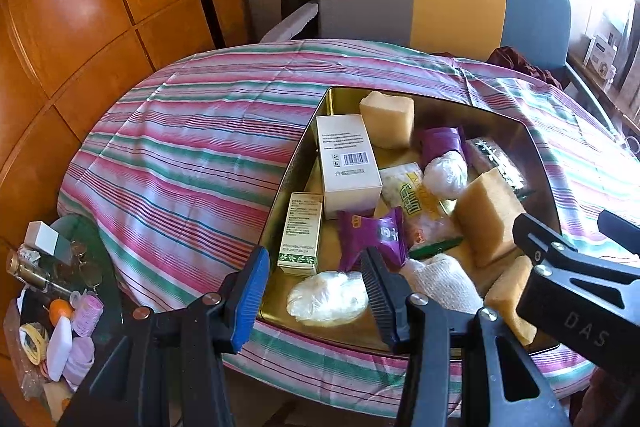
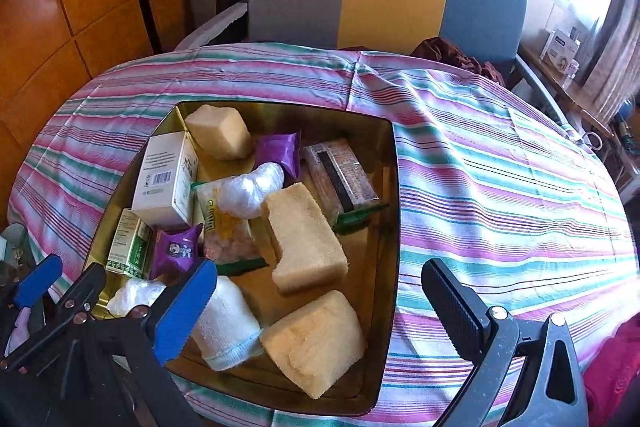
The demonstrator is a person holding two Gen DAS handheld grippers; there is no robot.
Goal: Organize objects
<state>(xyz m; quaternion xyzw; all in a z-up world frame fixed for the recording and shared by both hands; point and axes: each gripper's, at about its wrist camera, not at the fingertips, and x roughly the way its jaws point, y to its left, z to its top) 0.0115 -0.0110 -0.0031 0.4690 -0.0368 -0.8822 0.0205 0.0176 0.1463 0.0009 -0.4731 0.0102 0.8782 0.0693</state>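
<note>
My left hand-held gripper (image 1: 316,291) hangs wide open and empty over the near edge of a gold tin tray (image 2: 384,211) on the striped worktop (image 2: 500,187). My right hand-held gripper (image 2: 316,311), also wide and empty, straddles a rolled white cloth (image 2: 226,327) and a yellow sponge (image 2: 316,343) in the tray. Just ahead lie boxes and purple snack packets.
</note>
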